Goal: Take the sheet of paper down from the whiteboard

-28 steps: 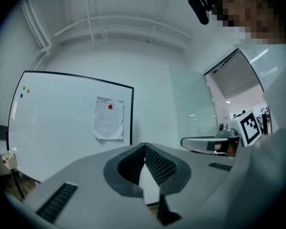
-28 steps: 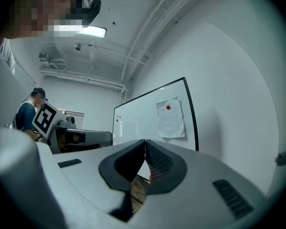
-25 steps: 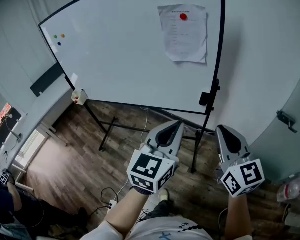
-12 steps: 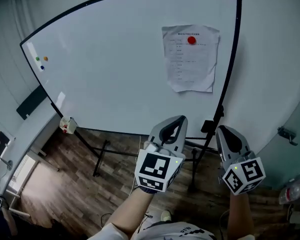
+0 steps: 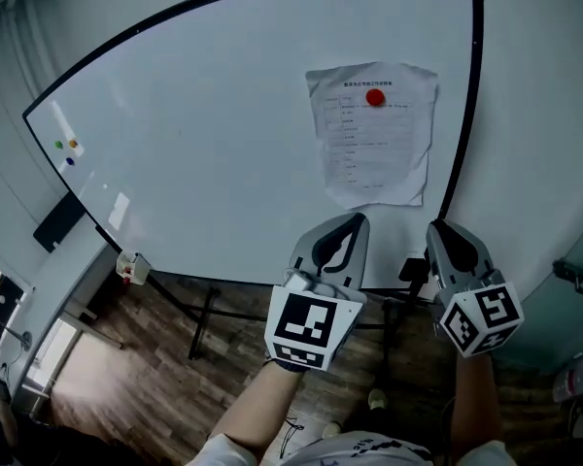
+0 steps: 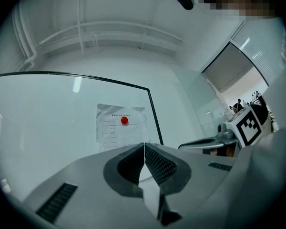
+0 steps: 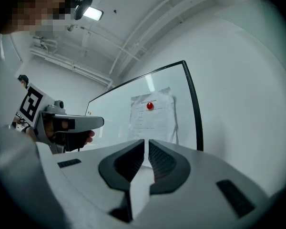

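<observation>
Paper sheet (image 5: 374, 149), crinkled, under round red magnet (image 5: 374, 97) on whiteboard (image 5: 204, 134)

Both hands have come up and forward over the last second. The left gripper (image 5: 357, 219) tip now overlaps the whiteboard (image 5: 204, 144) lower edge just under the sheet of paper (image 5: 373, 134); earlier it sat over the floor (image 5: 155, 357) by the stand (image 5: 206, 318). The right gripper (image 5: 437, 228) tip is now at the board's bottom right corner. Head view has shifted too: the board fills more of the frame, the sheet is bigger and lower in it, and less floor shows.
</observation>
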`<action>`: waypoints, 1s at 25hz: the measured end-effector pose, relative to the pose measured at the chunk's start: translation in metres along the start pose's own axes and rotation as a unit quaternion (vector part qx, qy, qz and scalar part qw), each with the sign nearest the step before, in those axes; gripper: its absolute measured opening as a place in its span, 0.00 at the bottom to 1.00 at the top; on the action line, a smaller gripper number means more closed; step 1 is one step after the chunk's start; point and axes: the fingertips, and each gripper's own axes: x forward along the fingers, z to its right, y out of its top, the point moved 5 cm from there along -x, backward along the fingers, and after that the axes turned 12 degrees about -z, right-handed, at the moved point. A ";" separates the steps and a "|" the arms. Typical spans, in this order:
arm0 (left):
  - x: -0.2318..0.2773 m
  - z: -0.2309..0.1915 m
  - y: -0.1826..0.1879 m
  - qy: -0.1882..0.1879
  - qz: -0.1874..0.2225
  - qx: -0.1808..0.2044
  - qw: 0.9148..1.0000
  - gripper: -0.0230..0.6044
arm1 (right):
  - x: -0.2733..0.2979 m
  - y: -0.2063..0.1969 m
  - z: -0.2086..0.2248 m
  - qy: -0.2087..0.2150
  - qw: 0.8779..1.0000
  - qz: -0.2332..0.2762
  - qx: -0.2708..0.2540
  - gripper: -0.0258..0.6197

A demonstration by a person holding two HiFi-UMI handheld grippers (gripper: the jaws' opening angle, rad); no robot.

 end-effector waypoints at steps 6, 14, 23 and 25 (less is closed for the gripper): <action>0.045 -0.015 0.019 0.047 -0.002 0.028 0.999 0.06 | 0.046 0.010 0.034 0.031 0.999 0.021 -0.006 0.15; 0.093 -0.025 0.049 0.098 0.012 0.067 0.993 0.06 | 0.079 0.033 0.073 0.040 0.997 0.047 -0.048 0.17; 0.130 -0.042 0.076 0.175 -0.015 0.151 0.973 0.26 | 0.099 0.038 0.088 0.070 0.995 0.052 -0.057 0.18; 0.137 -0.043 0.080 0.194 -0.028 0.170 0.966 0.27 | 0.101 0.039 0.086 0.074 0.994 0.056 -0.064 0.18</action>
